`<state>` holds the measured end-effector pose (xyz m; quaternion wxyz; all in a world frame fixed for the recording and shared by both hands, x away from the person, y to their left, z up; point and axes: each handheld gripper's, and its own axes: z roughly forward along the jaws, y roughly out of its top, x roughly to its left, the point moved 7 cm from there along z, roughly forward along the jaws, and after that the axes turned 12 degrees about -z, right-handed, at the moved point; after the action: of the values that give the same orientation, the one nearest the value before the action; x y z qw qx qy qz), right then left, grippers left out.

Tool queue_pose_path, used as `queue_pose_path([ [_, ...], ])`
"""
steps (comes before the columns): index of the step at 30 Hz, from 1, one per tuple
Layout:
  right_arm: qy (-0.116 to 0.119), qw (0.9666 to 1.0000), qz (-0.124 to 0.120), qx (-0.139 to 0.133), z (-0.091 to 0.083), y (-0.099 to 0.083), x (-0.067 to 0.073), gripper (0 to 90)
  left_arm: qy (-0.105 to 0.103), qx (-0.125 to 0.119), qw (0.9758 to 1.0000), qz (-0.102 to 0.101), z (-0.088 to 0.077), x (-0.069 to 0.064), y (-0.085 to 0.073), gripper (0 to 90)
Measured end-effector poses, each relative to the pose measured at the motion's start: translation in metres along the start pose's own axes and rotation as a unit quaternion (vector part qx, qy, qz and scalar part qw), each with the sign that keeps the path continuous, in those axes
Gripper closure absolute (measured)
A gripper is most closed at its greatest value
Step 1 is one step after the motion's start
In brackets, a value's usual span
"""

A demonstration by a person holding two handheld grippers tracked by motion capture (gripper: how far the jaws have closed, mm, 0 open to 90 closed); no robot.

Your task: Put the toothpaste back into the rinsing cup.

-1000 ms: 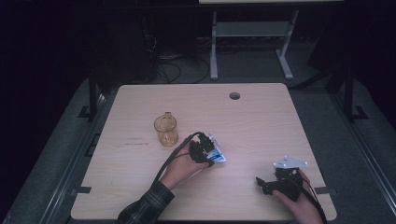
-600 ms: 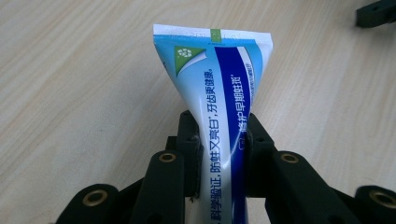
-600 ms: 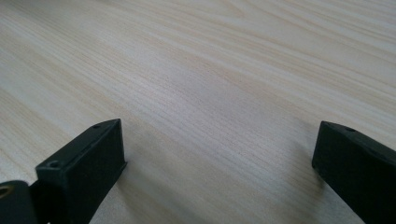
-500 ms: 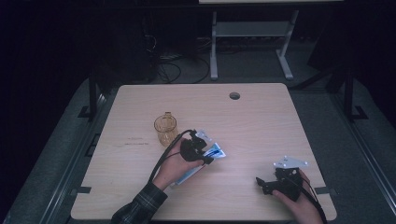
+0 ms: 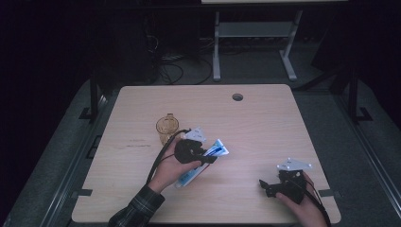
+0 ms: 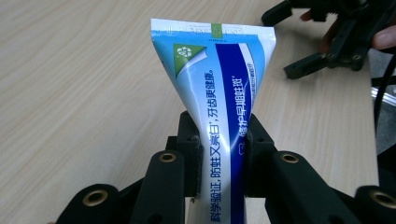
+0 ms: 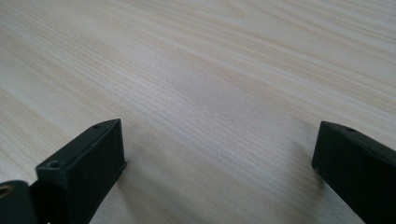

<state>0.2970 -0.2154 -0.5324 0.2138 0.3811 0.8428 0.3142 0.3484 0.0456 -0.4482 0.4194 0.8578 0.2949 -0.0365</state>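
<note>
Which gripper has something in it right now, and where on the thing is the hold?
The left gripper is shut on the toothpaste tube, clamped across its middle, with the flat crimped end sticking out ahead. The right gripper is open and holds nothing.

Dark room, grey floor (image 5: pixel 331 104), metal stand (image 5: pixel 255 33), tangled cables (image 5: pixel 175 71)

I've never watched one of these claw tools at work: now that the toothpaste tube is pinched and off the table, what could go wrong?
The left claw pinches the toothpaste tube mid-body, and the soft tube narrows there; a harder squeeze might force paste toward the cap end or let the slick foil slip. The amber glass cup stands close beside that hand, so a careless swing could knock it over. The right claw rests open on the table, too far off to steady the tube.
</note>
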Motion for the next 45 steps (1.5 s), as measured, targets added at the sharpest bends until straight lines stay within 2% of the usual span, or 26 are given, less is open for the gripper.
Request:
queue_pose_path([
  [7, 0.000, 1.0000, 0.000, 0.000, 0.000, 0.000, 0.000, 1.9, -0.023, -0.032, 0.9992, 0.002, -0.013, 0.000, 0.005, 73.5],
  [13, 0.001, 1.0000, 0.001, 0.000, 0.000, 0.000, 0.000, 1.9, -0.029, -0.055, 0.9980, 0.001, -0.026, 0.000, 0.012, 73.4],
  [24, 0.000, 1.0000, 0.000, 0.000, 0.000, 0.000, 0.000, 1.9, -0.048, -0.094, 0.9944, 0.007, -0.042, -0.003, 0.024, 73.4],
  [31, 0.000, 1.0000, 0.001, 0.000, 0.000, 0.000, 0.000, 1.9, -0.047, -0.114, 0.9923, 0.008, -0.056, 0.002, 0.033, 73.3],
  [45, 0.001, 1.0000, 0.001, 0.000, 0.000, 0.000, 0.000, 1.9, -0.035, -0.130, 0.9907, 0.019, -0.081, 0.013, 0.054, 73.2],
])
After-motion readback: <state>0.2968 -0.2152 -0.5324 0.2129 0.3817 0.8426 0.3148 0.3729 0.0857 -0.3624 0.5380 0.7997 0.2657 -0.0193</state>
